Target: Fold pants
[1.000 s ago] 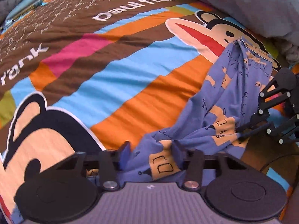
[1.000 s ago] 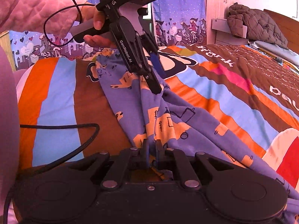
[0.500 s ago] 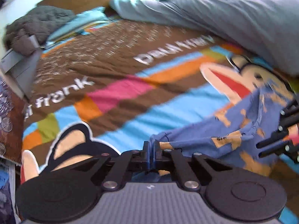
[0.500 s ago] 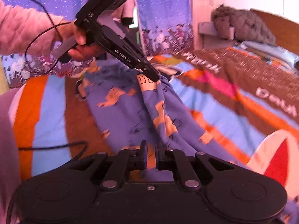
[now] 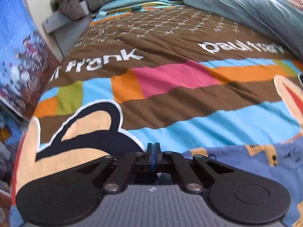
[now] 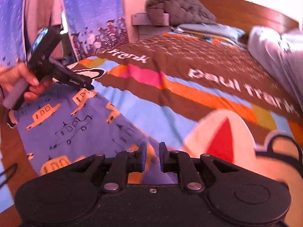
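The blue pants (image 6: pixel 75 124) with orange car prints lie spread on the striped bedspread (image 6: pixel 170 102). My left gripper (image 5: pixel 153 147) is shut on a corner of the pants; the cloth (image 5: pixel 246 160) runs off to its right. In the right wrist view the left gripper (image 6: pixel 89 86) holds that far corner low over the bed. My right gripper (image 6: pixel 152 151) stands a little open over the near edge of the pants, with cloth showing in the gap between the fingers.
A grey duvet (image 5: pixel 255 13) lies at the head of the bed. A dark quilted blanket (image 6: pixel 176 9) sits on a shelf by the wall. A curtain (image 6: pixel 90 15) hangs at the left. A black cable (image 6: pixel 7 172) lies at the bed's near left.
Both grippers pulled apart and spread the pants flat on the bed. My left gripper swung left and stayed shut on its corner. My right gripper's fingers parted.
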Available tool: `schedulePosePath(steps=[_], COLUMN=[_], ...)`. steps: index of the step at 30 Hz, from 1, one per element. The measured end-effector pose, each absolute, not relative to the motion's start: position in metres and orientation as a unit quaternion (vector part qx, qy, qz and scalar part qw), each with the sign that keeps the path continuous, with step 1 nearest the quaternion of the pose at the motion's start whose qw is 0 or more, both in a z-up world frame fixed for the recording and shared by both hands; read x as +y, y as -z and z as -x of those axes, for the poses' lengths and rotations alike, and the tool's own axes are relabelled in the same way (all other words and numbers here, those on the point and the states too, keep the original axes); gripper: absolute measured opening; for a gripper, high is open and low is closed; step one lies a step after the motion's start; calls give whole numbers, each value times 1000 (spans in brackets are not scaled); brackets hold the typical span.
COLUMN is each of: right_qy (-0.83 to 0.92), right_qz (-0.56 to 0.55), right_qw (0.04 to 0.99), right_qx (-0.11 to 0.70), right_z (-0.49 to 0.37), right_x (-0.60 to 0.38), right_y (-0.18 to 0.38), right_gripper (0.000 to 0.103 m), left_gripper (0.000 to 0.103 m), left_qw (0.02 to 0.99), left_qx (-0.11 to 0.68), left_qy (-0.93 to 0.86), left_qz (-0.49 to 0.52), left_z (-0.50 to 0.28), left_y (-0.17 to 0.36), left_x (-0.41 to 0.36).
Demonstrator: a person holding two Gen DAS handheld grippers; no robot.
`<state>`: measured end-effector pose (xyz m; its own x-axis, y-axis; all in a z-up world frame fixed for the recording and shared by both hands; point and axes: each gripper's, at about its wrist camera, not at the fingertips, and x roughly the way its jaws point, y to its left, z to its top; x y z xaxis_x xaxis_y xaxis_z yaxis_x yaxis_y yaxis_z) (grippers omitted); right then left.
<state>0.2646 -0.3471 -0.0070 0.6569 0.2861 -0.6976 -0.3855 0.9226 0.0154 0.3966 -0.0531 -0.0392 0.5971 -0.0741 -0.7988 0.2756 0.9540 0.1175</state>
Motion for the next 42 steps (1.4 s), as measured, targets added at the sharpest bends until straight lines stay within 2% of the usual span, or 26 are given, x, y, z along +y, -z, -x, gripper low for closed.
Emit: schedulePosePath(steps=[2,3,4,7,9,16,18,19,20,21,22,25,27,29,31,33,35,36,37,40,42], right_qy=[-154,-132,-102,-43,-20,6,-4,-7,-6,0,14,26,51,53,51,63,65,61,54,29,23], right_qz=[79,94,106,55,11,19,26,24,15,4,-4,-20,-10,-23,-9,-3,-11,-18,-28,-65,-84], right_qw=[904,907,911,924,931,927,920,915,911,907,904,907,914,915,910,908,919,924,926,925,919], right_qx=[390,389,386,376,364,374,391,403,413,420,428,421,403,399,412,415,388,377,374,374,384], right_z=[-255,-248,-239,-214,-197,-214,-229,-238,-244,-249,-253,-255,-251,-249,-251,-245,-227,-215,-204,-168,-148], right_x=[-361,-366,-373,-408,-431,-473,-478,-481,-485,-488,-490,-497,-497,-501,-500,-500,-499,-497,-495,-488,-485], right_y=[9,10,9,-2,-9,-10,-3,3,9,14,19,21,18,17,22,19,6,-2,-7,-15,-14], right_gripper=[26,38,45,78,83,76,75,72,64,32,27,19,18,19,39,46,58,69,75,82,83], left_gripper=[2,5,5,10,13,18,26,28,33,34,36,42,48,52,56,58,59,59,59,64,66], left_qw=[889,891,893,884,870,796,777,766,758,763,769,772,771,771,774,781,781,781,783,792,796], left_qx=[443,440,435,423,417,410,427,447,462,455,448,458,463,467,473,474,469,462,454,432,422], left_qy=[99,100,110,185,239,397,409,408,402,399,399,392,389,384,373,370,383,388,389,388,381], left_qz=[-68,-49,-39,-69,-109,-202,-213,-219,-227,-225,-221,-203,-200,-199,-192,-168,-157,-163,-170,-190,-206], left_z=[-397,-394,-391,-374,-360,-289,-277,-273,-268,-263,-260,-256,-259,-262,-264,-269,-267,-262,-257,-240,-230], left_y=[31,25,19,4,-1,17,29,38,47,51,52,50,48,45,41,33,29,27,26,22,19], left_x=[-45,-42,-44,-72,-107,-195,-202,-204,-204,-200,-195,-185,-180,-177,-175,-171,-167,-164,-163,-151,-141])
